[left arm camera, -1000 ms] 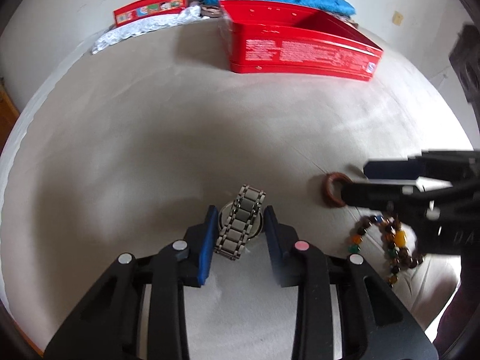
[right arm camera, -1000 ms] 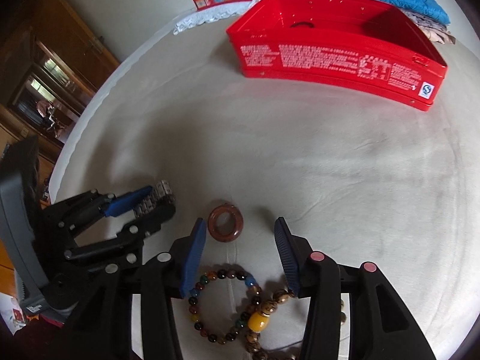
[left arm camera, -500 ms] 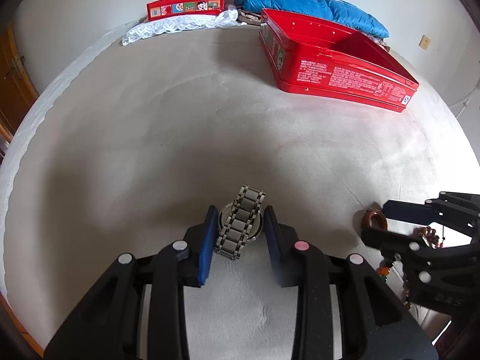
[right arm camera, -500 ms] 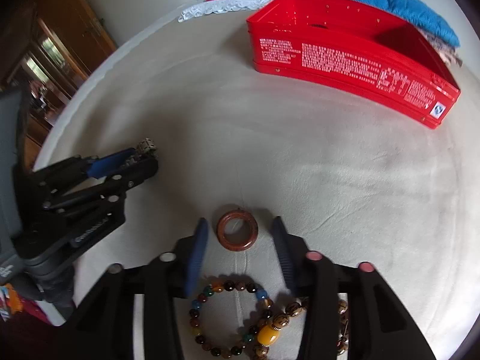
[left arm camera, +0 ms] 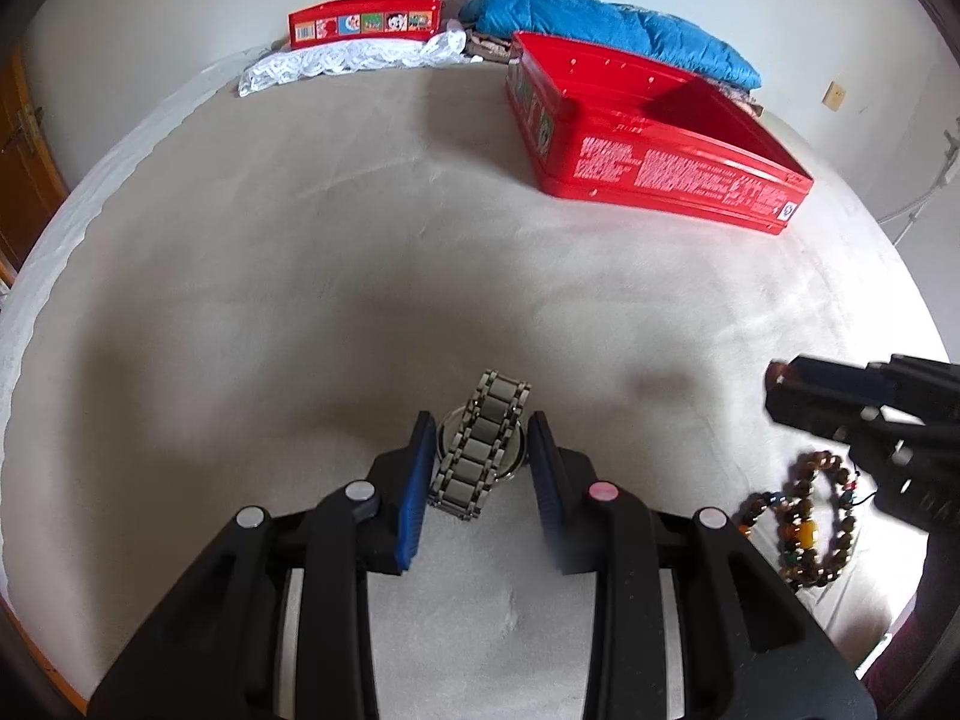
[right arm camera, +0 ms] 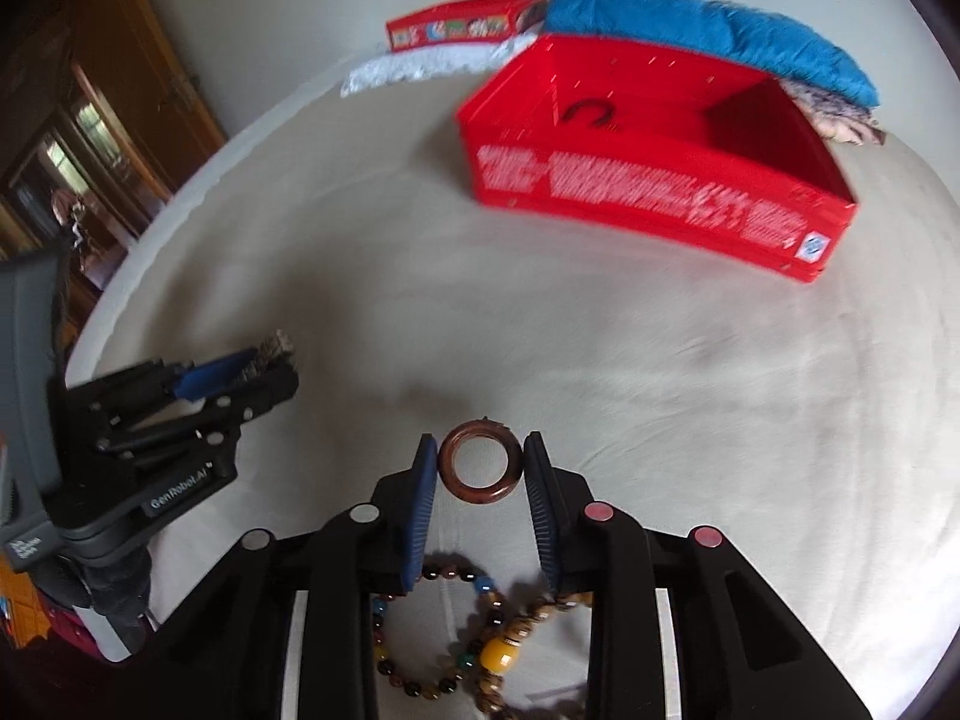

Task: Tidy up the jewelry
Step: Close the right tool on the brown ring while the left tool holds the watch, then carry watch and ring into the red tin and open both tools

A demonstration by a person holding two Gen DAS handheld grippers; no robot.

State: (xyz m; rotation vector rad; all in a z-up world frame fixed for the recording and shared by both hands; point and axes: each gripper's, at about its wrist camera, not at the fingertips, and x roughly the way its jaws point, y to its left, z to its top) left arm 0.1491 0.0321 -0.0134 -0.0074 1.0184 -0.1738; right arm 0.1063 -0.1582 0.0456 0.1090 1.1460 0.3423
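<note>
A silver link watch (left arm camera: 483, 450) hangs between the blue pads of my left gripper (left arm camera: 480, 420), which is shut on it above the beige cloth. My right gripper (right arm camera: 479, 440) is closing its jaws on a brown ring (right arm camera: 480, 493); both pads touch the ring and it is lifted off the cloth. In the left wrist view the right gripper (left arm camera: 780, 387) shows at the right edge with the ring (left arm camera: 774, 369) at its tip. Beaded bracelets (right arm camera: 444, 630) lie on the cloth under the right gripper. An open red tin (right arm camera: 630, 192) stands at the back with a dark bangle (right arm camera: 588, 114) inside.
Behind the tin lie a blue quilted cloth (left arm camera: 606, 30), a white lace cloth (left arm camera: 348, 60) and a flat red box (left arm camera: 366, 18). Wooden furniture (right arm camera: 90, 120) stands beyond the left edge of the surface. The left gripper (right arm camera: 270, 360) is close to the right one's left side.
The right gripper has moved over the brown ring, closed onto it and lifted it off the cloth. The left gripper has kept its hold on the watch and rolled slightly.
</note>
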